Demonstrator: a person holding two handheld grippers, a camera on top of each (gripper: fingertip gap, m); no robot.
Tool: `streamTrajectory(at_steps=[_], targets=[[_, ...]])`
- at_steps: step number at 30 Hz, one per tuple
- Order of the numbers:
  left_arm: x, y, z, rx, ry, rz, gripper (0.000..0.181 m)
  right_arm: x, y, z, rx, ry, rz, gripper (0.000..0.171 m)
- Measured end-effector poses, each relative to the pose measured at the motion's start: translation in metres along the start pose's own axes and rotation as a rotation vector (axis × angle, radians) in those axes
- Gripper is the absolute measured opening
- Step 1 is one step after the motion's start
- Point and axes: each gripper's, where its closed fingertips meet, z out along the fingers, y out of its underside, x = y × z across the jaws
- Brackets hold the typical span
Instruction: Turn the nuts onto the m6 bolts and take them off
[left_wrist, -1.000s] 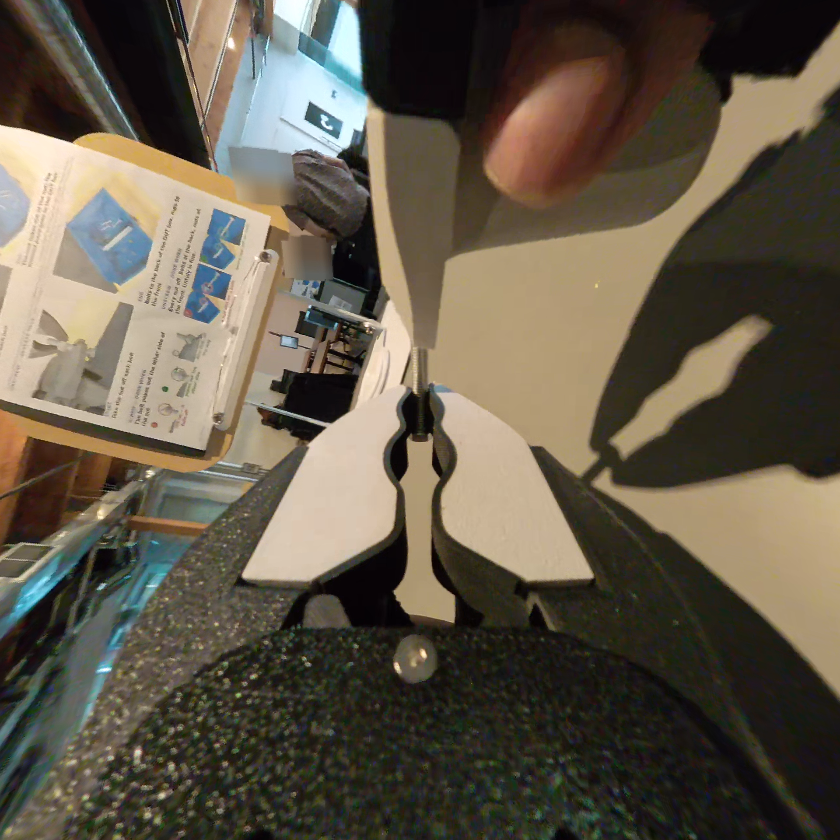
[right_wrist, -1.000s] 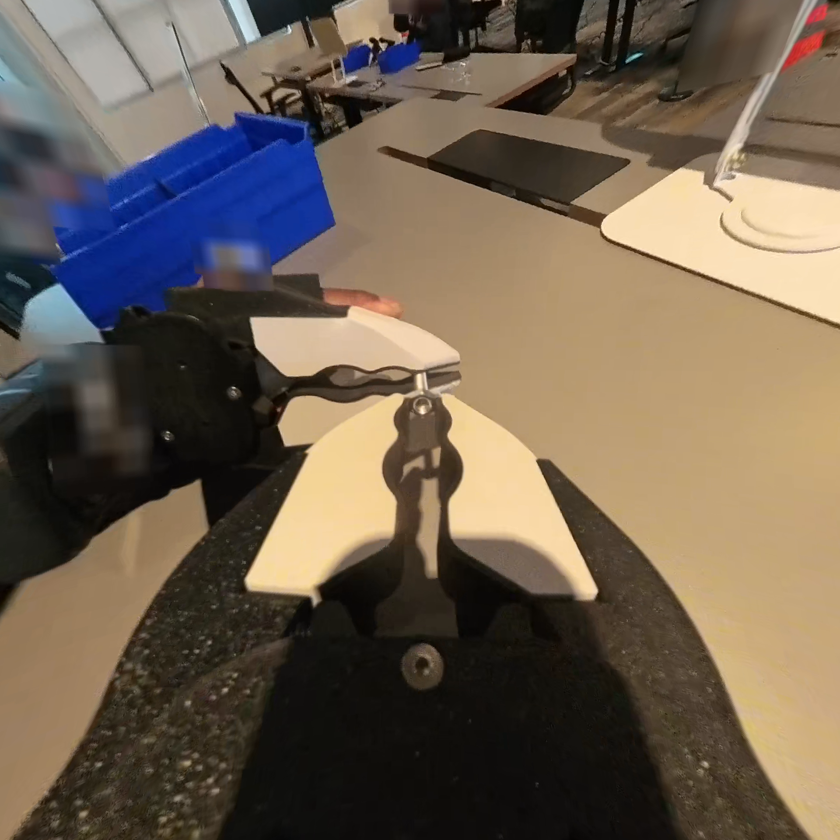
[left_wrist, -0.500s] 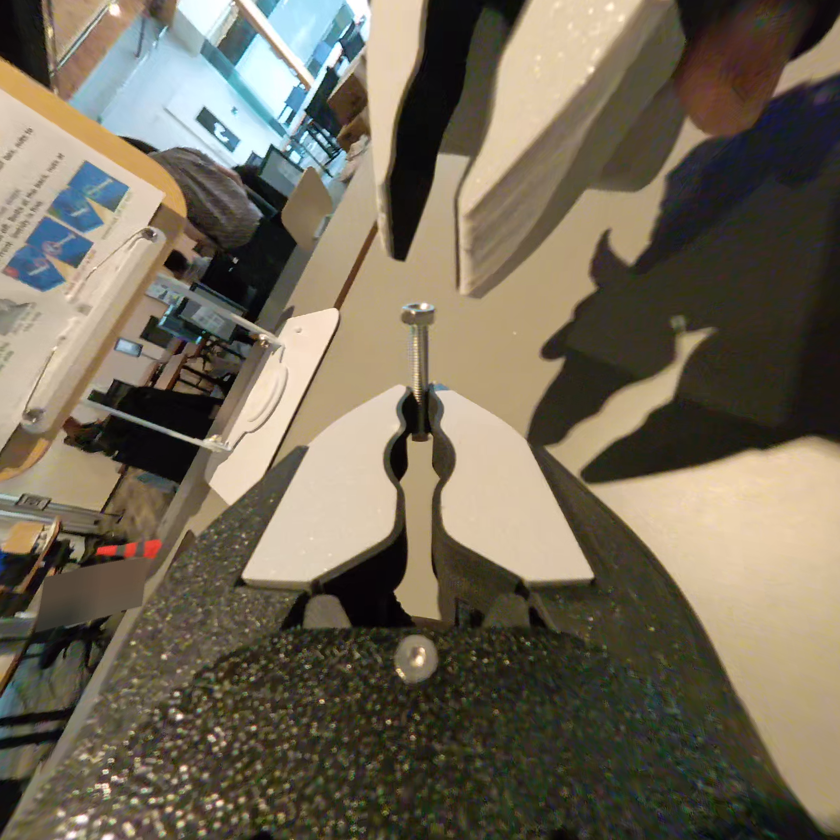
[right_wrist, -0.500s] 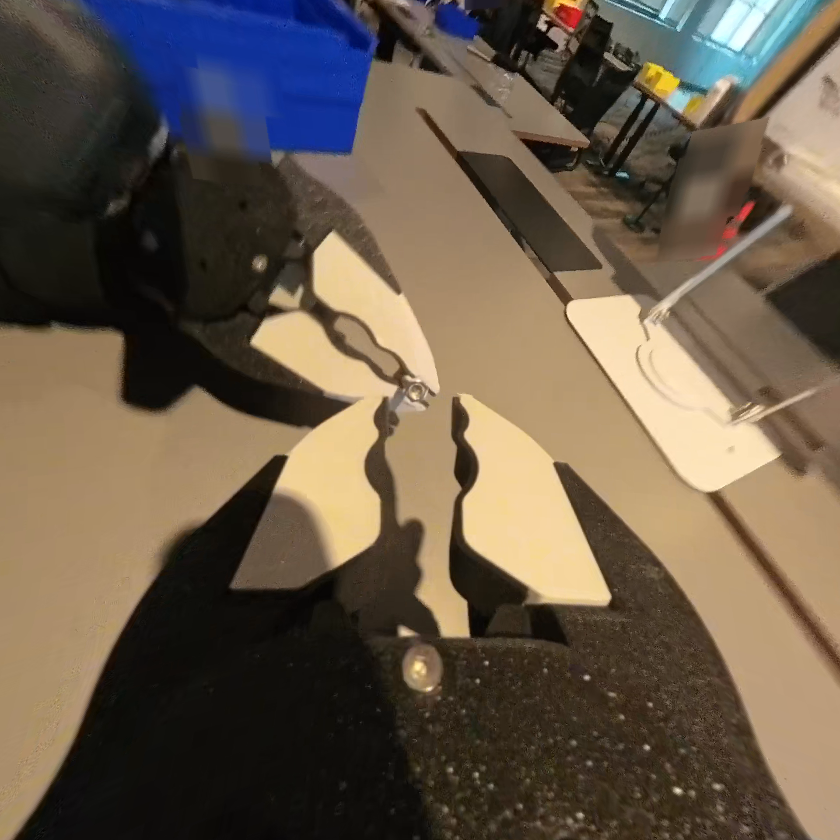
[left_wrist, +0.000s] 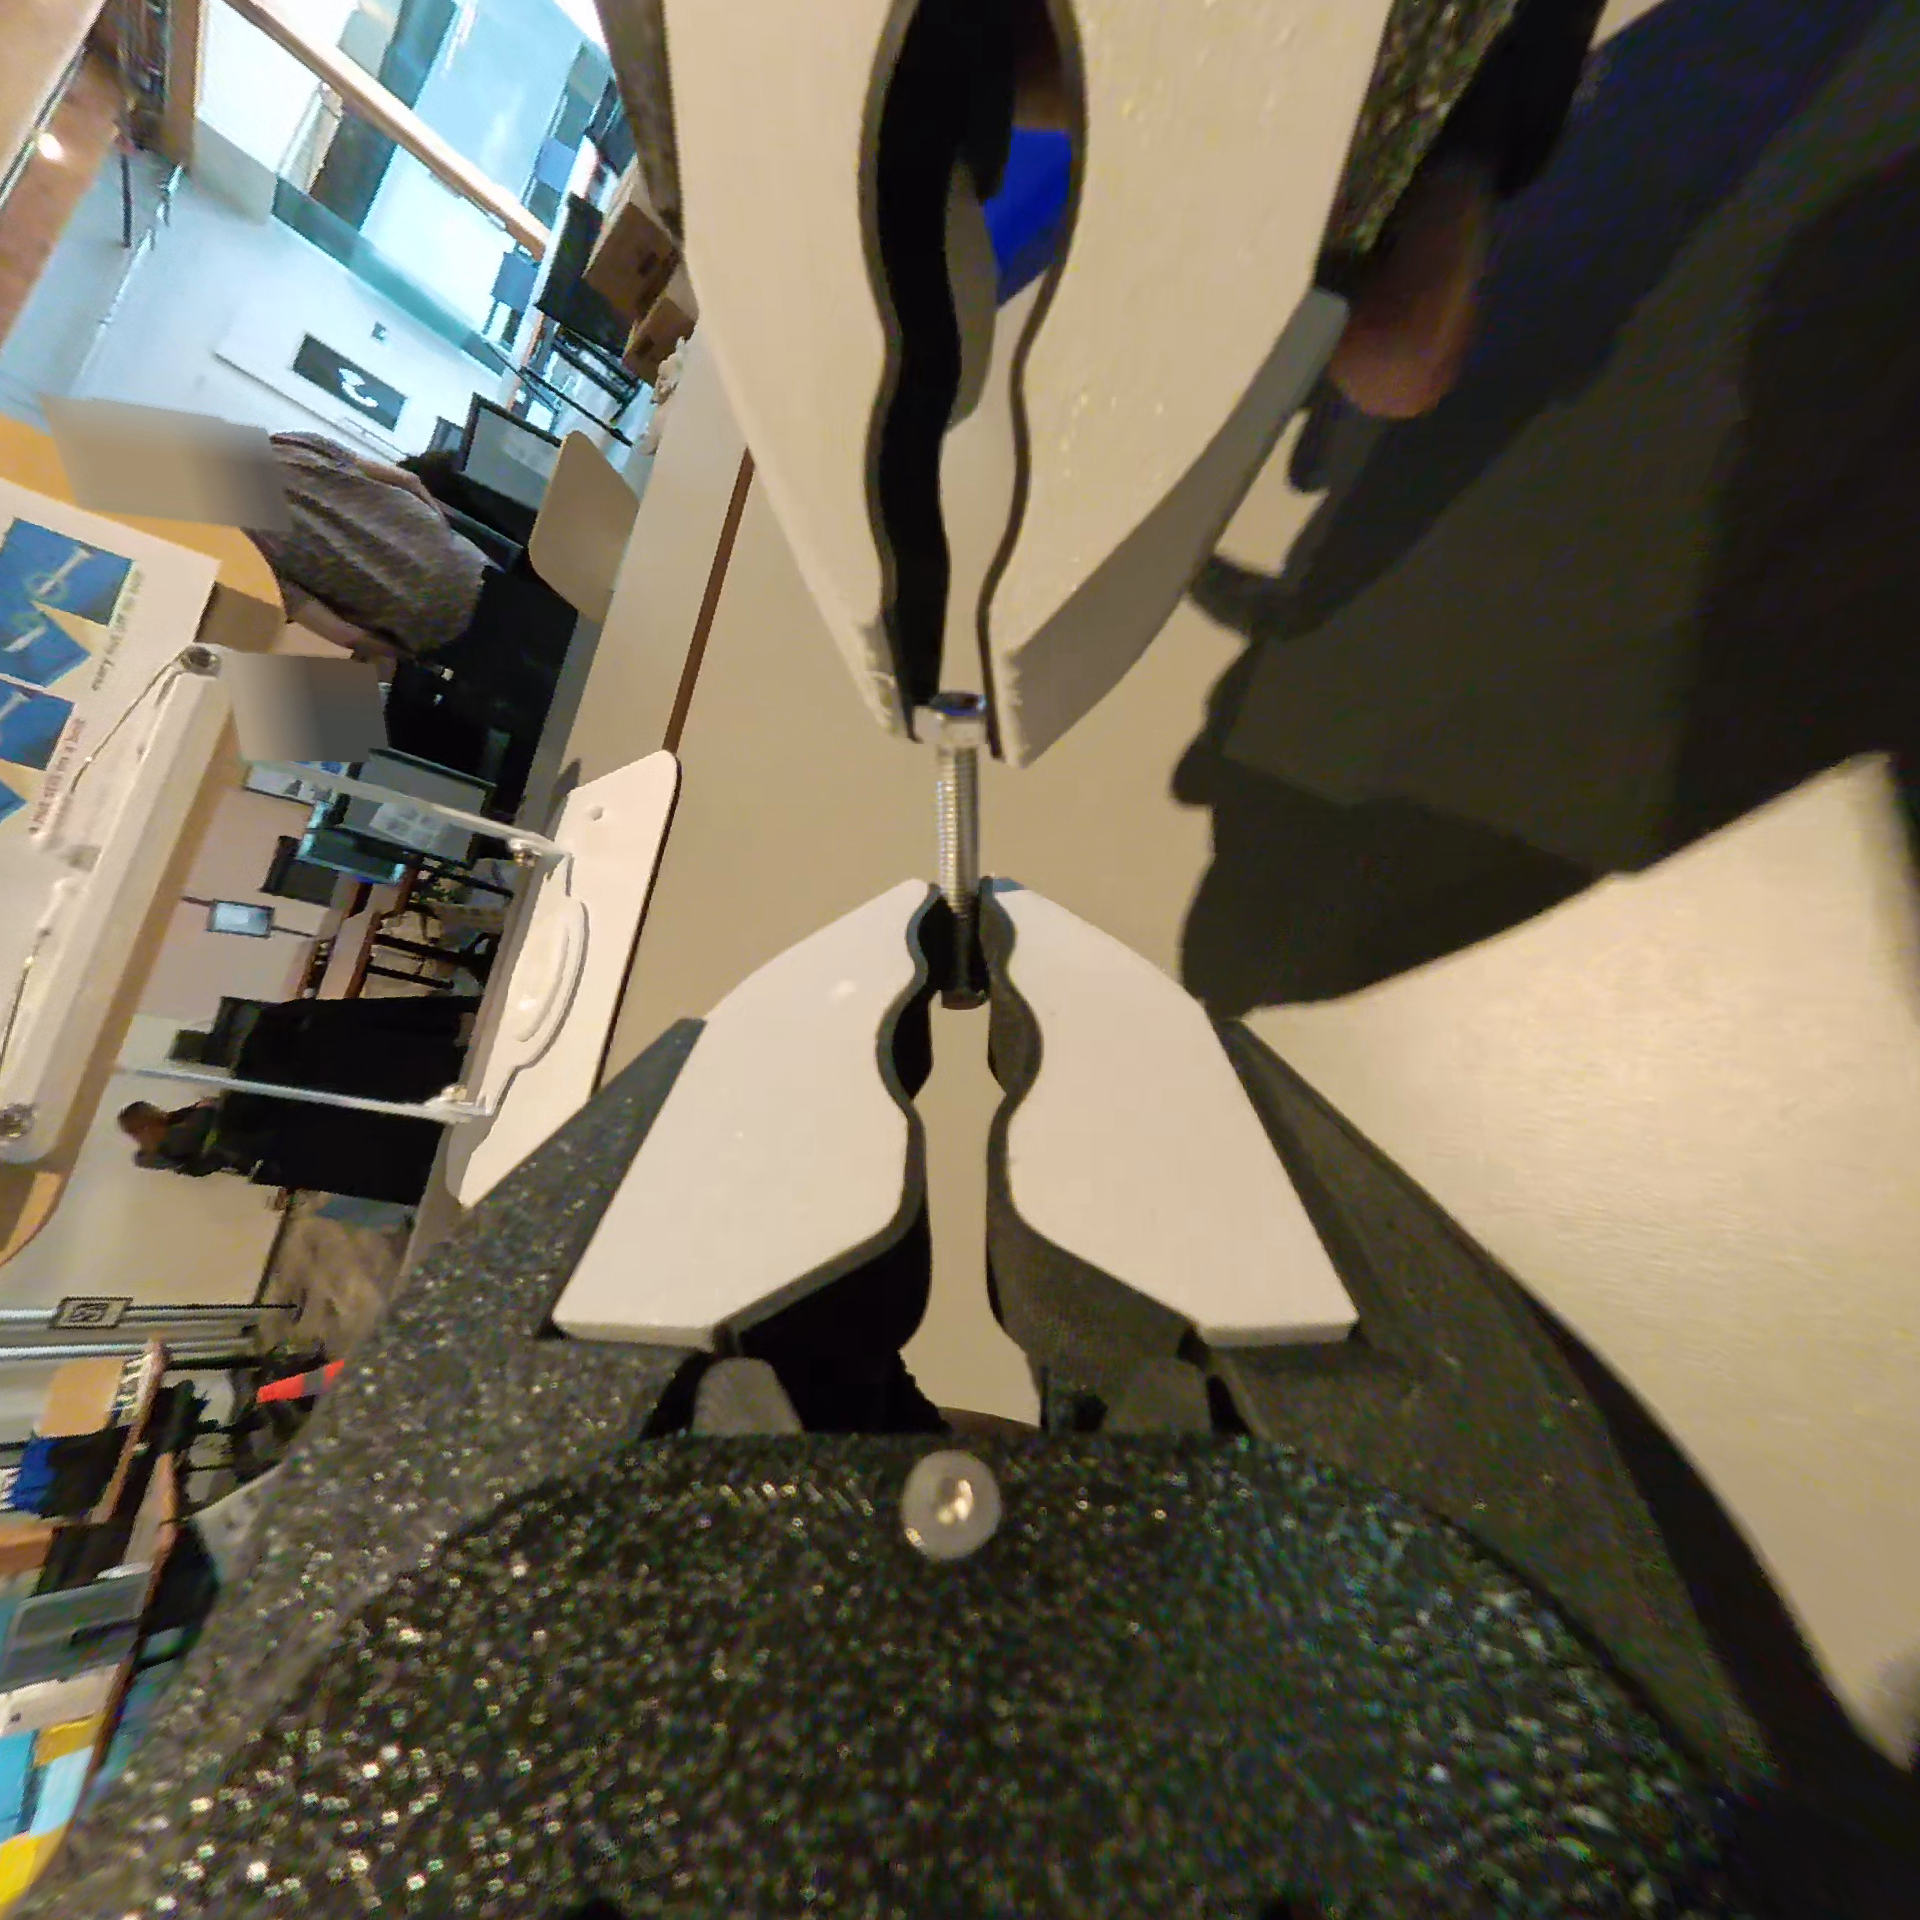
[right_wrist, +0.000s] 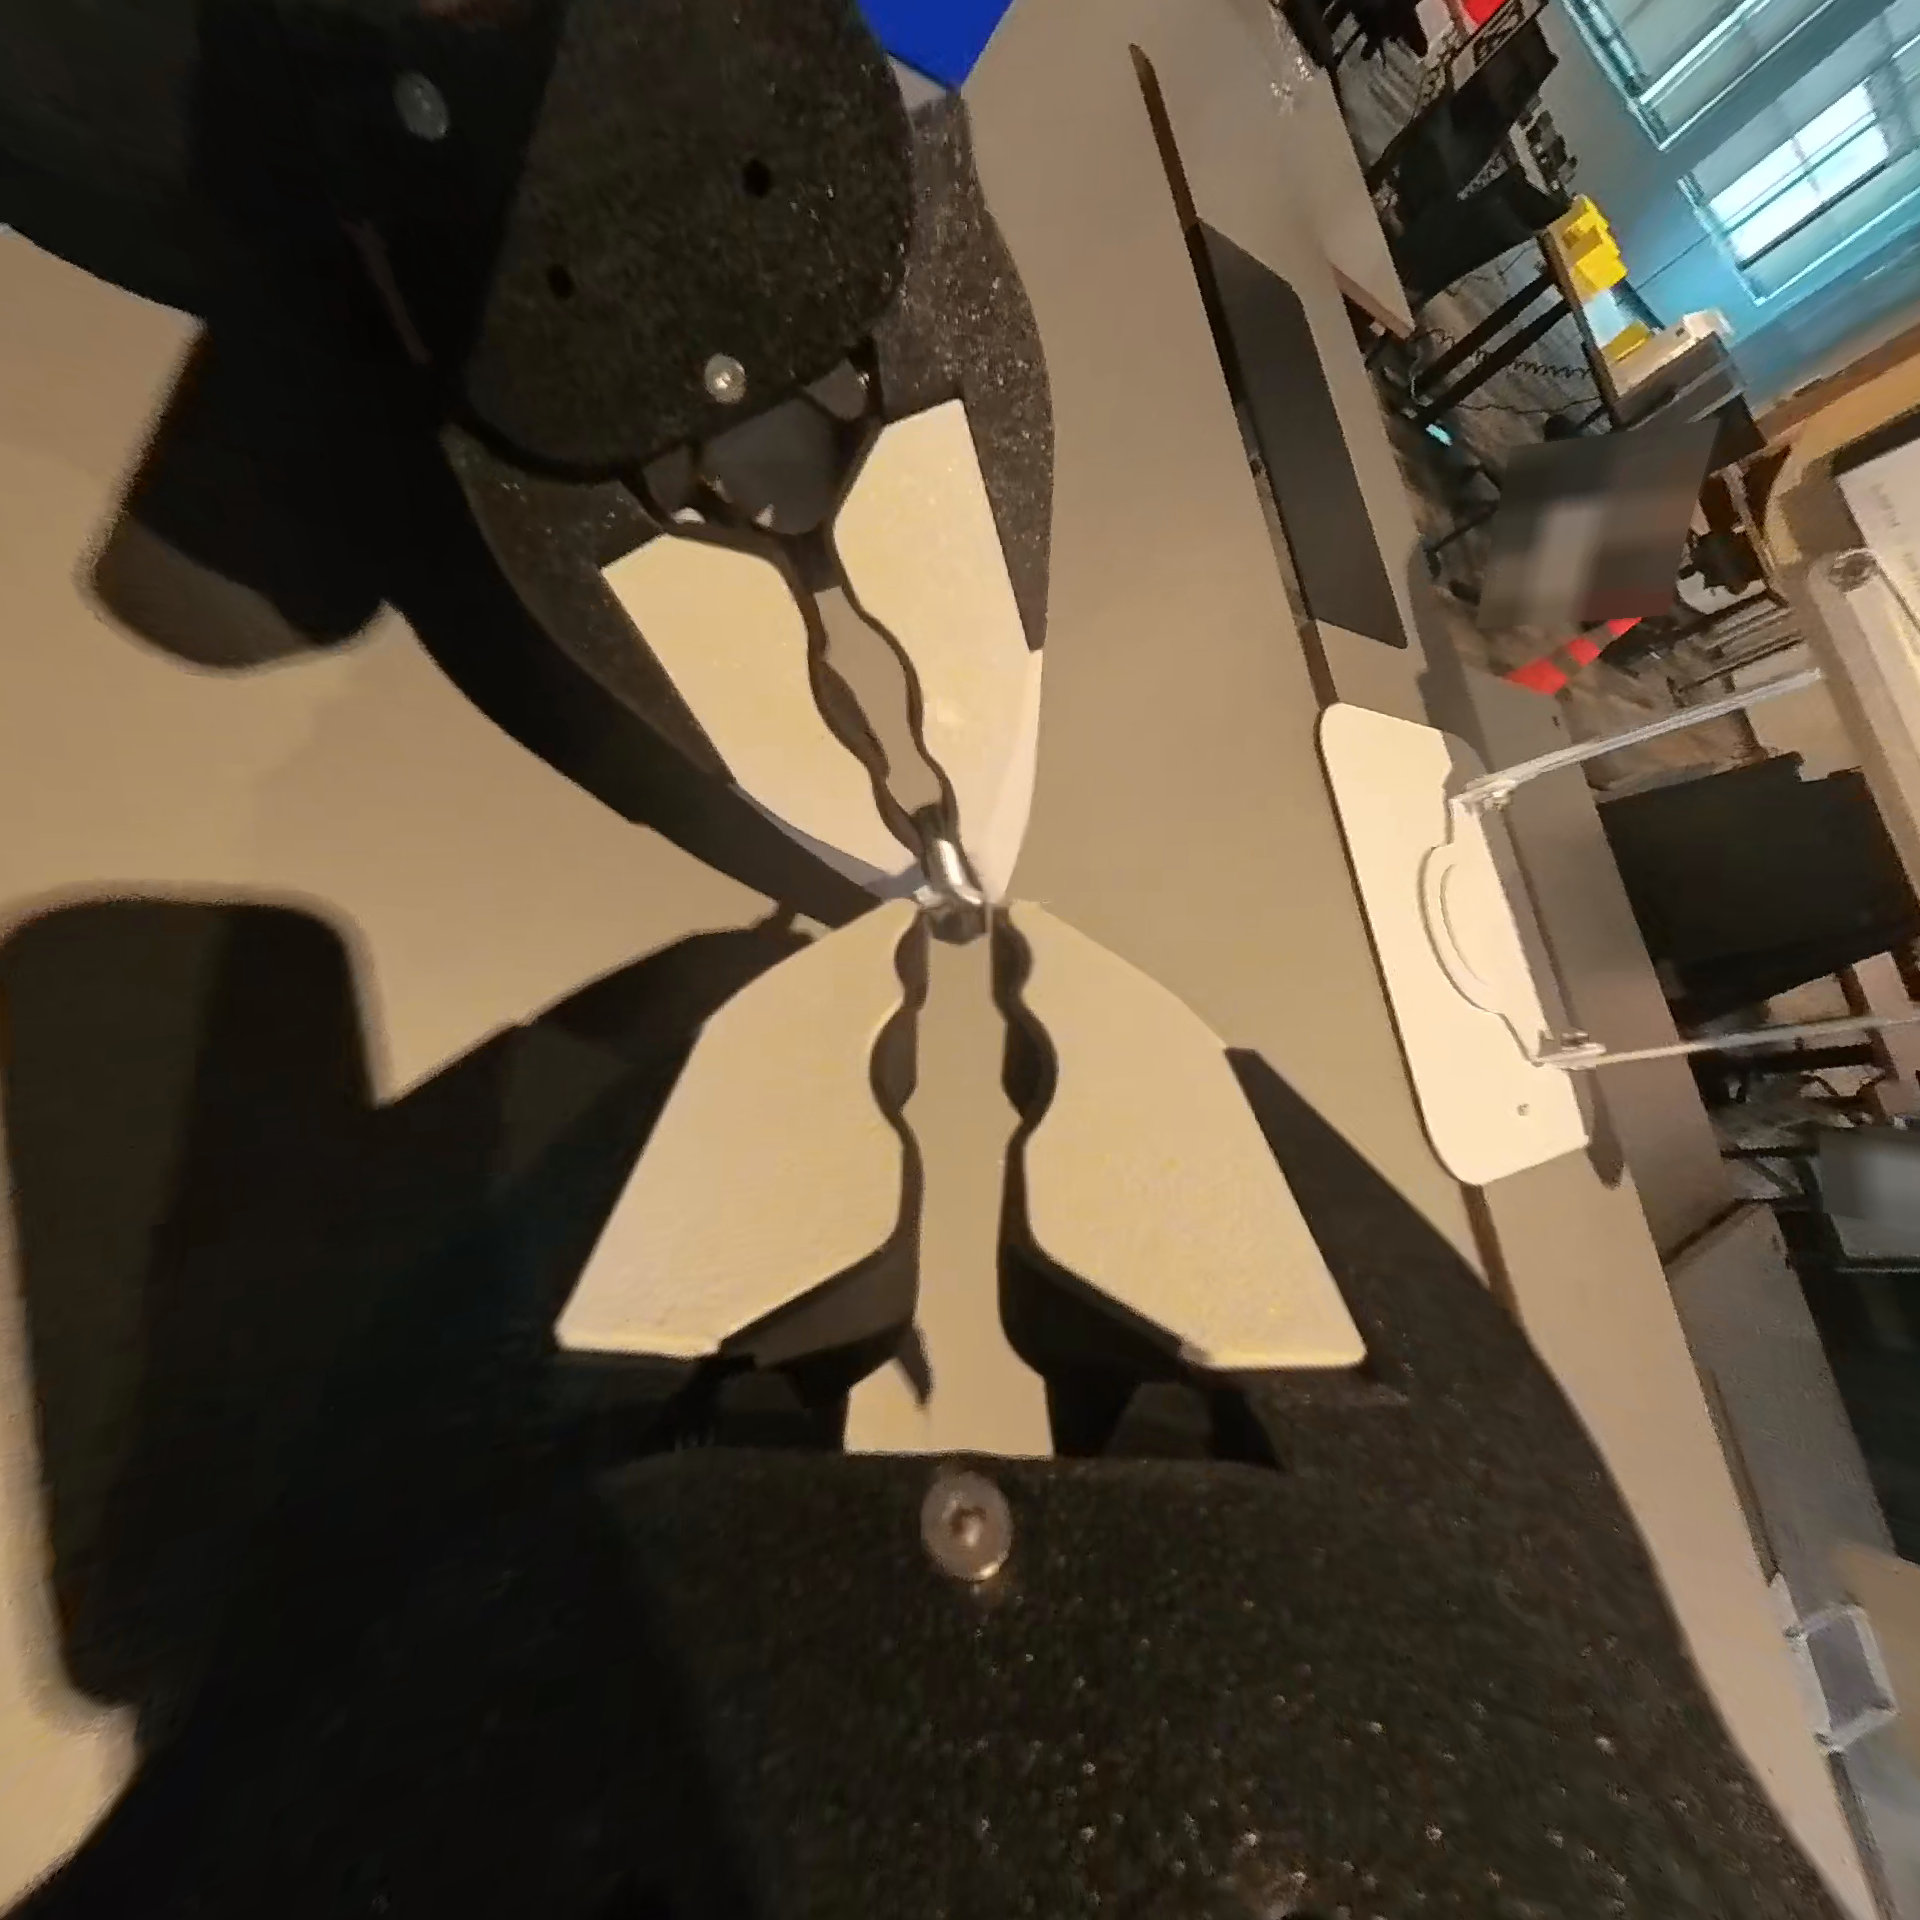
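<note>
Centrally, the bolt (left_wrist: 957, 831) runs lengthwise along the fingers of the left gripper (left_wrist: 961, 914), its threaded shank clamped between their tips and its far end pointing straight away from the camera toward the right gripper (left_wrist: 956, 717). That second gripper faces the first, tip to tip, and its fingers are closed on the nut (left_wrist: 954, 715) seated at the bolt's far end. Seen from the right wrist, the right gripper (right_wrist: 956, 914) meets the left gripper (right_wrist: 951, 831) at one point above the grey table (right_wrist: 1132, 644), and the bolt (right_wrist: 948, 868) is foreshortened to a short bright stub, so its length is legible only from the left wrist. Only the left wrist view shows a fingertip (left_wrist: 1397, 343) behind the right gripper and, left of the bolt, an instruction sheet (left_wrist: 52, 644) with blue photographs on a stand. Its writing is too small to read. Right of the bolt in the right wrist view lies a white base plate (right_wrist: 1392, 935) carrying clear brackets.
</note>
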Motion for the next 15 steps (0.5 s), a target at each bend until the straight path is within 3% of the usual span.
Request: streamTrajectory(at_steps=[5, 11, 15], targets=[[-0.014, 0.008, 0.001, -0.101, -0.122, 0.112, 0.005, 0.006, 0.003, 0.007, -0.039, -0.010, 0.200, 0.010], [-0.031, 0.013, -0.002, -0.196, -0.258, 0.202, 0.005, 0.014, 0.000, 0.014, 0.065, -0.090, 0.788, 0.010], [-0.030, 0.009, -0.001, -0.167, -0.253, 0.140, 0.005, 0.018, -0.003, 0.012, 0.131, -0.118, 0.807, 0.016]])
